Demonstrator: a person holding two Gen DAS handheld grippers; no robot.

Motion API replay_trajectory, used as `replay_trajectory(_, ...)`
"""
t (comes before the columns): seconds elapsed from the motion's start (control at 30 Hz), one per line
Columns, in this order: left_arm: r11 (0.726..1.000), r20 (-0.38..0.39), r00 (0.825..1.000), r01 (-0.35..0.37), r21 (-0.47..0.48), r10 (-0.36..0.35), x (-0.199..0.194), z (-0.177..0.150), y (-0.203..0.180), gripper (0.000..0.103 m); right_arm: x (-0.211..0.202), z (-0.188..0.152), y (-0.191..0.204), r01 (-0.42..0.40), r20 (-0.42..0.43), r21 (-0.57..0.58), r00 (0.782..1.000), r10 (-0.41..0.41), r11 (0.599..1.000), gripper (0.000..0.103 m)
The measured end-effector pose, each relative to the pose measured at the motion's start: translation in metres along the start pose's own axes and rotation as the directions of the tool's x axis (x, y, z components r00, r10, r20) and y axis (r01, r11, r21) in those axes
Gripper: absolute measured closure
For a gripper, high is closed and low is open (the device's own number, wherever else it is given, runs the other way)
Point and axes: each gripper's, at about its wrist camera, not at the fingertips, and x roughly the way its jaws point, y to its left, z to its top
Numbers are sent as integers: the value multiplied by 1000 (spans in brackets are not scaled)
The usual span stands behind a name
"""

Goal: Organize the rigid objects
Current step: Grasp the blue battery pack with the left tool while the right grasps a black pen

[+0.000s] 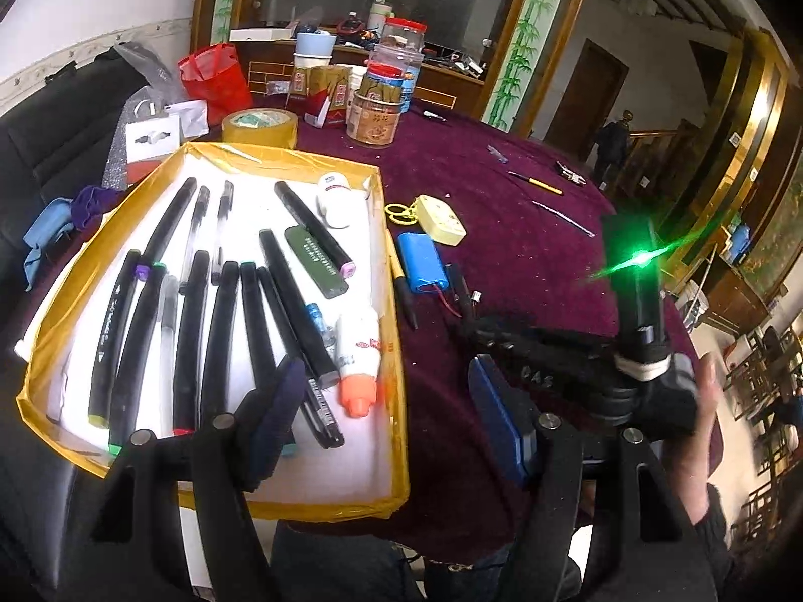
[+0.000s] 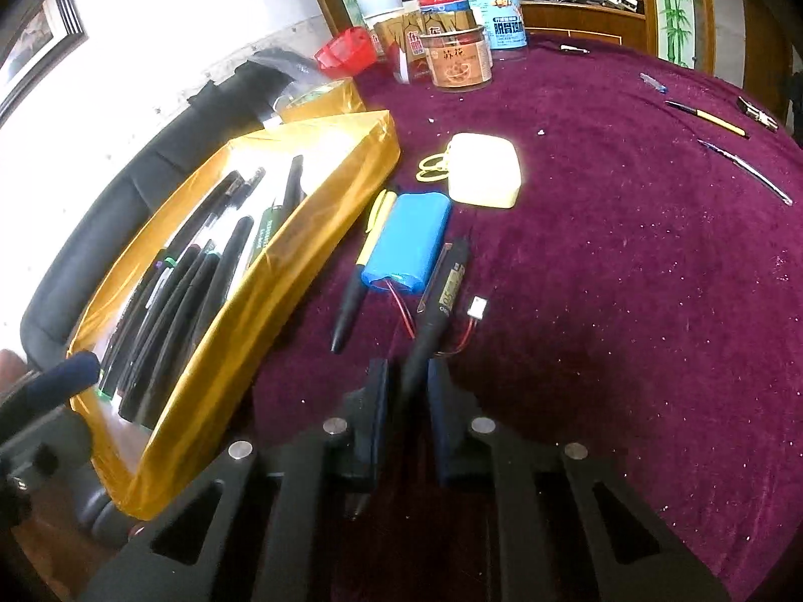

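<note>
My table wears a dark purple cloth [image 2: 627, 301] speckled with white crumbs. My right tongs [image 2: 407, 401] are clenched on a black pen [image 2: 436, 301] lying beside the blue battery pack [image 2: 406, 246], just outside the yellow-taped tray [image 2: 281, 291] where the other markers [image 1: 201, 326] lie in rows. My left tongs [image 1: 391, 416] hang released over the tray's near corner, grasping nothing. Jars [image 1: 376, 115] and a tape roll [image 1: 261, 128] crowd the far edge; behind them stands a bamboo-painted wooden frame [image 1: 522, 40].
</note>
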Motion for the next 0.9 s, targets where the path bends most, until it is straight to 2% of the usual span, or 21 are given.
replay_trajectory(0.13,1000,-19,999,27,4,-27,1,6,-6,36,-16,-7,-13,12,35,19,999,-13,1000,95)
replay_trajectory(0.27,998,-73,995,64,-3,-64,12,13,-14,39,-42,-18,-40,38,70,59,997,-42,998,95)
replay_trajectory(0.4,998,-103,993,59,31,-55,23,22,-28,40,-49,-24,-62,50,59,99,997,-56,994,94)
replay_trajectory(0.6,998,-130,991,22,66,-13,35,34,-44,40,-36,-25,-56,76,48,53,996,-79,996,94)
replay_trajectory(0.7,995,-155,988,4,96,11,46,44,-50,40,-41,-28,-64,27,61,78,998,-32,997,95)
replay_trajectory(0.8,993,-196,980,1,117,23,62,60,-57,40,-51,-37,-76,30,86,120,995,-40,992,95)
replay_trajectory(0.9,991,-241,969,-13,132,45,87,76,-61,40,-55,-41,-84,-7,98,157,995,-8,988,95)
